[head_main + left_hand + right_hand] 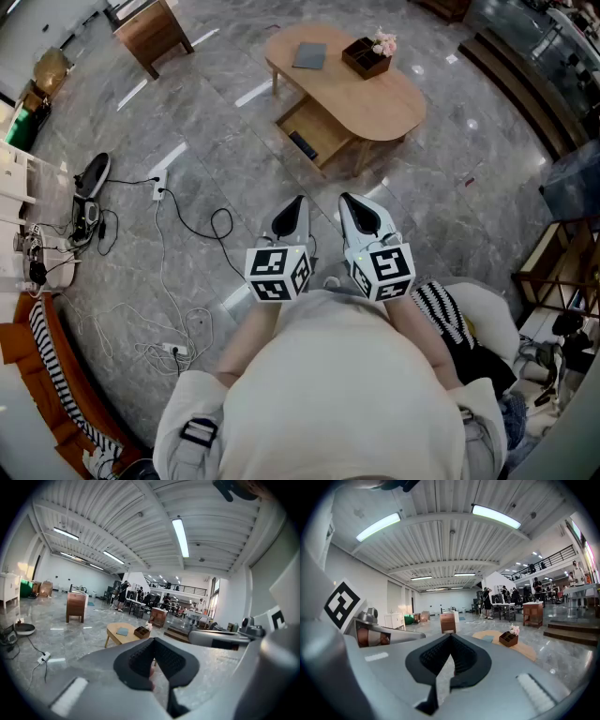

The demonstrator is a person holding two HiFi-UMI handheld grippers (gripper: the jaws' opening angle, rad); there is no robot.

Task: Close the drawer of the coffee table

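so, seemingly the approach step: left gripper (297,202) and right gripper (349,200), both closed and empty, must next reach the open drawer (314,125) of the coffee table (384,105) and push it in.

No legible writing anywhere.
The only printed marks are black-and-white square code patterns on the cubes of the left gripper (299,201) and the right gripper (346,199); they form no letters, numbers or brand names.

The coffee table (380,105) is light brown. The floor (469,178) is grey with pale streaks. The left gripper (296,204) and right gripper (351,202) are white with black-and-white square marks. A cloth (439,314) has black-and-white stripes.
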